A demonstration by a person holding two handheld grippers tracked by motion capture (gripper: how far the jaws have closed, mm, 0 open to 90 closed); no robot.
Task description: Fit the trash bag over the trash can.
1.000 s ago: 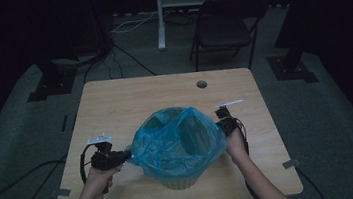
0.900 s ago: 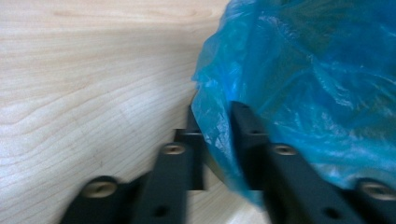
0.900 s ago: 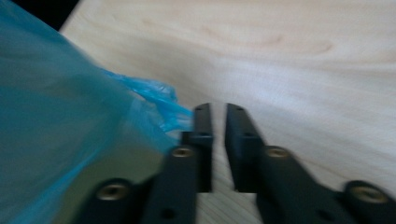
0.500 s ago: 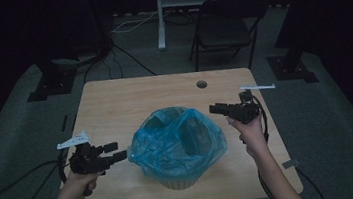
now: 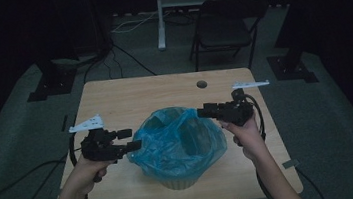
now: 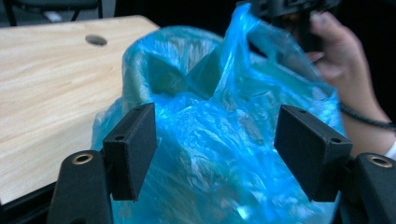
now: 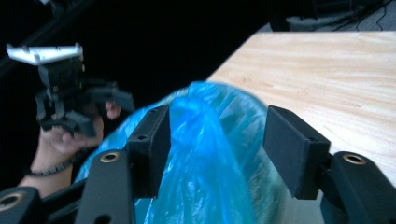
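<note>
A bin [image 5: 178, 179] lined with a blue bag [image 5: 179, 142] stands near the tabletop's [image 5: 129, 97] near edge. The left gripper [image 5: 130, 139] and right gripper [image 5: 205, 112] flank it, jaws just opened wide, nothing pinched. Re-grip the loose rim low and pull evenly outward.

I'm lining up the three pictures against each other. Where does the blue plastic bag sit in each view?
High view: blue plastic bag at table centre, between the grippers.
Left gripper view: it spans the middle, behind and between the open jaws.
Right gripper view: low centre, a fold rising between the open jaws.
Shared landmark: the wooden table.
</note>
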